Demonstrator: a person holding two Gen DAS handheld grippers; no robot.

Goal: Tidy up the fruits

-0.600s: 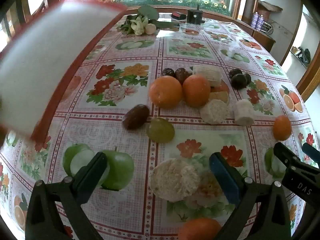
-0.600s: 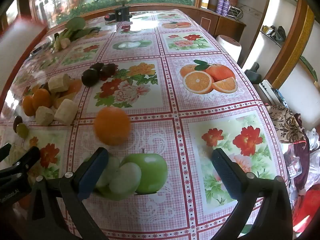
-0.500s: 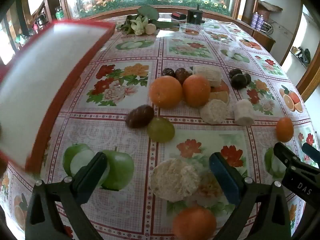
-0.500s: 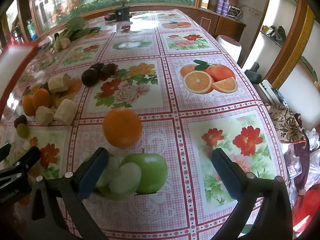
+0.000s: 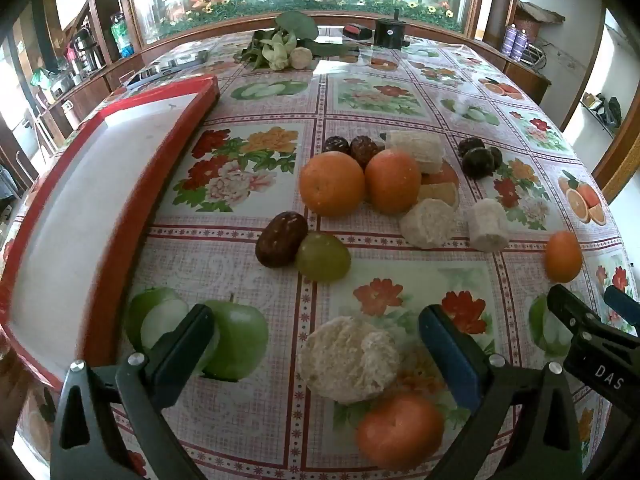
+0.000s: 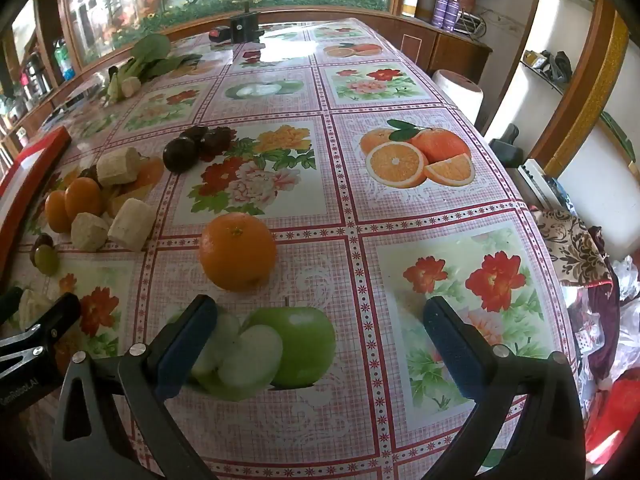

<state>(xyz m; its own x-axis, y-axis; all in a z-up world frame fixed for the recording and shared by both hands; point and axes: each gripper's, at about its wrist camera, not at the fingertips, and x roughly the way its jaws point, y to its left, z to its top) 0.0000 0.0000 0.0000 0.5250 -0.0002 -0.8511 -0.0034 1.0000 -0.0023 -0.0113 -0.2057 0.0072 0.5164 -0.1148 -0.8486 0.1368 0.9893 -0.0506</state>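
Observation:
A white tray with a red rim [image 5: 80, 200] lies flat on the table's left side. Two oranges [image 5: 332, 184], a brown date [image 5: 282, 239], a green grape [image 5: 323, 257], dark plums [image 5: 478, 160] and pale cut chunks [image 5: 428, 222] are scattered mid-table. My left gripper [image 5: 316, 320] is open low over the cloth. A pale round chunk [image 5: 348, 360] lies between its fingers, untouched, with an orange [image 5: 400, 428] just nearer. My right gripper [image 6: 320, 312] is open and holds nothing. A single orange [image 6: 238, 251] sits ahead of its left finger.
The flowered tablecloth [image 6: 400, 240] curves off at the right edge, with cloth and bags beyond. Leafy greens [image 5: 280, 48] and a black box [image 5: 390, 32] stand at the far end. The right gripper's tip [image 5: 592, 320] shows close beside my left.
The red-rimmed tray has swung down from a blurred tilt in the air to lie flat at the left. The orange nearest my left gripper rolled slightly farther into view. Both grippers held still.

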